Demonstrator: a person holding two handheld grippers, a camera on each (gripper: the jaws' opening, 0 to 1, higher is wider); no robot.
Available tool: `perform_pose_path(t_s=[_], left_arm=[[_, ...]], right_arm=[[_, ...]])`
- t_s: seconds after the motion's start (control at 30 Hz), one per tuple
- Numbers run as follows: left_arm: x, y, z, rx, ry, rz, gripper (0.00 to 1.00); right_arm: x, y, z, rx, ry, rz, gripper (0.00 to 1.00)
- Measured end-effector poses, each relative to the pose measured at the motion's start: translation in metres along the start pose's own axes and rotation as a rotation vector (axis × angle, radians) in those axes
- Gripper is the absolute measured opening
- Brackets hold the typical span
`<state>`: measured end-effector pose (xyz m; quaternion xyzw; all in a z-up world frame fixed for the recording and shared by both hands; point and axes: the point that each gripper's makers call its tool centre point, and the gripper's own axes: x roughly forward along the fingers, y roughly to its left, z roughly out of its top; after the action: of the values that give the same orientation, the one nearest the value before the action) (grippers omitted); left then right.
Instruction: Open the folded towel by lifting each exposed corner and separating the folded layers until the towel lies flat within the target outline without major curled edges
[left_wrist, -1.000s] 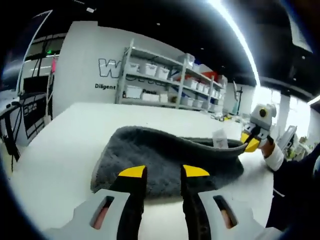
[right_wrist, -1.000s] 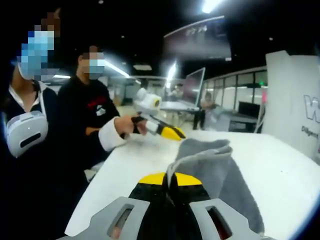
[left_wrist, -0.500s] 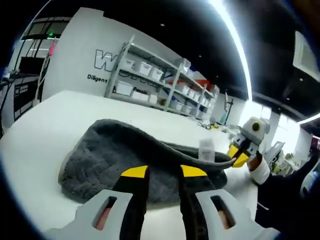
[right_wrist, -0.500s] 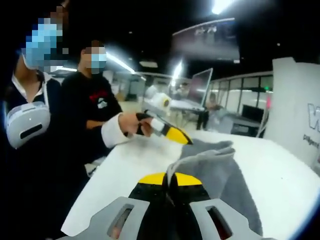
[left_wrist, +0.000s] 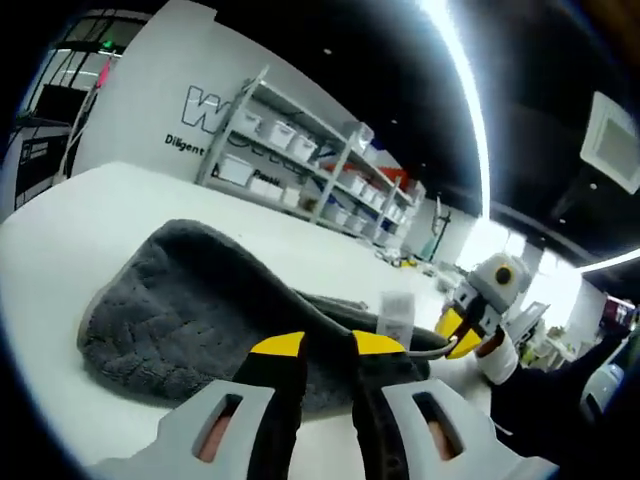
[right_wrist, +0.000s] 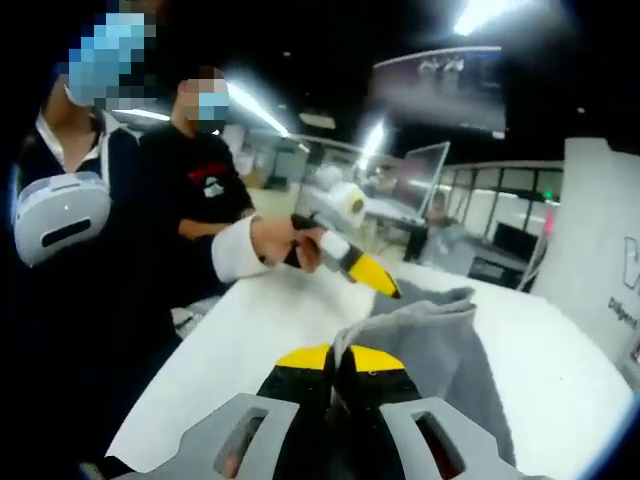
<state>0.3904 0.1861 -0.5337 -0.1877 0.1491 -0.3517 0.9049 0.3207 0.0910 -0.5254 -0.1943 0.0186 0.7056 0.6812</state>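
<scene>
Grey terry cloth rises straight out from between the jaws of the right gripper (right_wrist: 335, 362) in the right gripper view: the two yellow-tipped jaws are pressed together on a corner of the towel (right_wrist: 440, 350), and the pinched edge stands up as a soft fold just ahead of the tips. Beyond the fold, the cloth slopes away ahead and to the right onto the white table (right_wrist: 250, 330).

In the left gripper view the left gripper (left_wrist: 326, 345) has its jaws a narrow gap apart. Its tips sit at the near edge of the cloth, but whether any layer lies between them I cannot tell. Just ahead of those jaws the towel spreads as a thick, humped mass, with a dark hemmed edge running off to the right, past a small white label (left_wrist: 395, 316), up to the other gripper's yellow tips. A person's hand with a white cuff holds that gripper.

The cloth looks plush and limp: it sags between its held points and probably weighs little, so it should drape rather than spring open. The bound hem near a corner seems the surest place to grip, since the pile may slip and pinch two layers at once.

Farther off stand shelves (left_wrist: 300, 150) with white bins against a wall. No target outline shows.
</scene>
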Motion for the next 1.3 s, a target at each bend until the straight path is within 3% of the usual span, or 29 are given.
perform_pose_path(t_s=[0.3,0.73,1.3], left_arm=[[0.009,-0.004,-0.007,-0.033,0.011,-0.012,0.25],[0.017,-0.007,-0.017,-0.051,0.041,-0.022,0.25],[0.021,-0.014,-0.035,-0.029,0.100,-0.019,0.08]], right_arm=[[0.003,0.007,0.001,-0.028,0.003,0.014,0.02],[0.007,0.017,-0.001,-0.075,0.013,0.034,0.03],[0.010,0.023,-0.013,-0.091,0.054,0.080,0.08]])
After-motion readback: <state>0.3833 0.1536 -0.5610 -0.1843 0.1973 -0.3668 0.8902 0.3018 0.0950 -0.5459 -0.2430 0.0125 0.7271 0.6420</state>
